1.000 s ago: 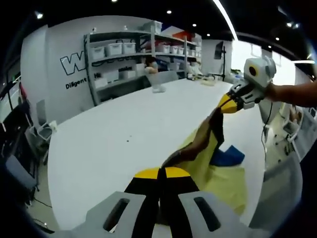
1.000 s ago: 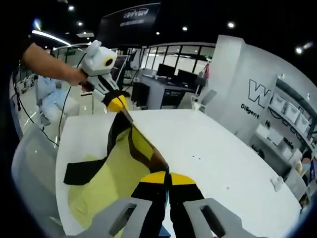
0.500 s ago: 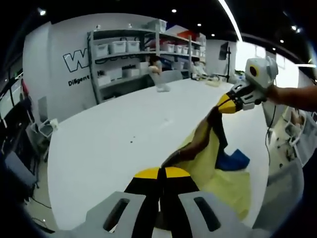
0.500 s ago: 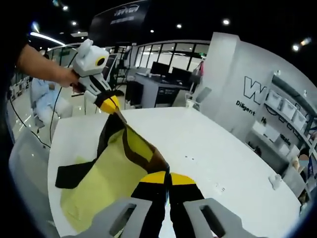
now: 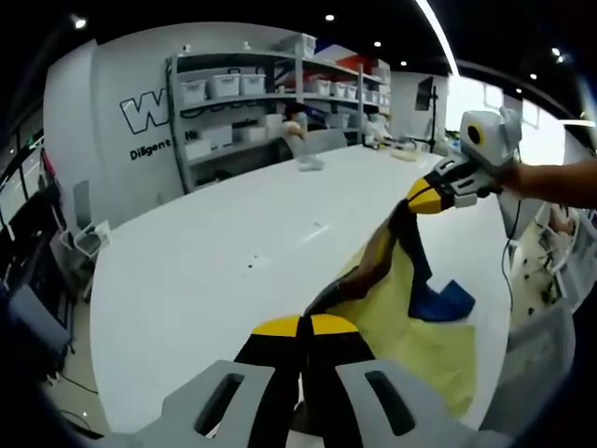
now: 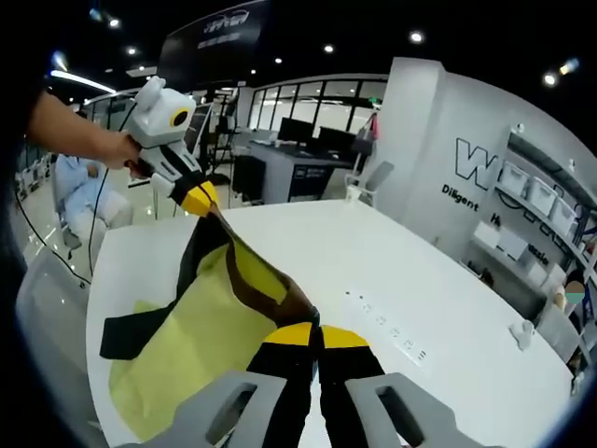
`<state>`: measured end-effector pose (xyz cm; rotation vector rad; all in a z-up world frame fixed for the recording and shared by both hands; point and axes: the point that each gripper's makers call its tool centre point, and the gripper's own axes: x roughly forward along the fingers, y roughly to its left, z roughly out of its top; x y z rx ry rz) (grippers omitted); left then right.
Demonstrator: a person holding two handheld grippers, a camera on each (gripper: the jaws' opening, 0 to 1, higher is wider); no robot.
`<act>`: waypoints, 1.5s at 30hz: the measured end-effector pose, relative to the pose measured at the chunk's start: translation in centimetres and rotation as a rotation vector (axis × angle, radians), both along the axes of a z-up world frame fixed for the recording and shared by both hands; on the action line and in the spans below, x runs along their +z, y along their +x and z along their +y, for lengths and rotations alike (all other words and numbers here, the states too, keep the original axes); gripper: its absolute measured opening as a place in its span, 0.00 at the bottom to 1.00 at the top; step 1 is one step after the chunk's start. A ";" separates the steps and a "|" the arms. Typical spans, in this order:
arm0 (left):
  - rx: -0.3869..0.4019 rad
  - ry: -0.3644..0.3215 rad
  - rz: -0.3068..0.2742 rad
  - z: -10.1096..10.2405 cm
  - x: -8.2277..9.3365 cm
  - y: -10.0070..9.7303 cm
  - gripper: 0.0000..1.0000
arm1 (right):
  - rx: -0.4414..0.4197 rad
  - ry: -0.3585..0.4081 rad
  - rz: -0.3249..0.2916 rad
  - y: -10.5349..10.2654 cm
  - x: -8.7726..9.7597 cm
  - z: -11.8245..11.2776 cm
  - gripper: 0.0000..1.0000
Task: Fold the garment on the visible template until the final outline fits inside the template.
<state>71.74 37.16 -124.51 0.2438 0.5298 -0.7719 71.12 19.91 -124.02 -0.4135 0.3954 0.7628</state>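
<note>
Left tool (image 5: 300, 322) – right tool (image 6: 312, 331), garment (image 6: 201, 336) pinched taut, lifted

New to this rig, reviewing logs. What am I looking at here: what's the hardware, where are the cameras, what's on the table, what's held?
No robot arm: a person holds a two-jaw gripper in each hand, with a fisheye camera riding on each and looking along its jaws. In the left gripper view, the left gripper is shut on the garment; the right gripper comes in from the right. The right gripper view is the reverse. The yellow garment with dark trim hangs stretched between them over the white table, lower part resting there. A blue piece lies beside it.
</note>
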 end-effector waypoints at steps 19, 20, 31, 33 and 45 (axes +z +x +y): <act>-0.010 0.017 -0.017 0.2 -0.8 1.6 0.03 | -0.045 -0.018 -0.025 1.9 -0.1 0.0 0.00; -0.009 0.017 -0.019 0.1 -0.8 1.8 0.03 | -0.050 -0.017 -0.026 2.1 -0.1 0.0 0.00; 0.006 0.042 -0.045 -0.5 -1.7 4.0 0.03 | -0.103 -0.030 -0.027 4.0 -1.2 -0.8 0.00; 0.010 0.047 -0.048 -0.7 -1.8 4.8 0.03 | -0.114 -0.043 -0.029 4.4 -1.5 -1.0 0.00; -0.018 0.088 -0.093 -2.3 -2.4 7.0 0.03 | -0.158 -0.092 -0.057 6.6 -2.4 -2.5 0.00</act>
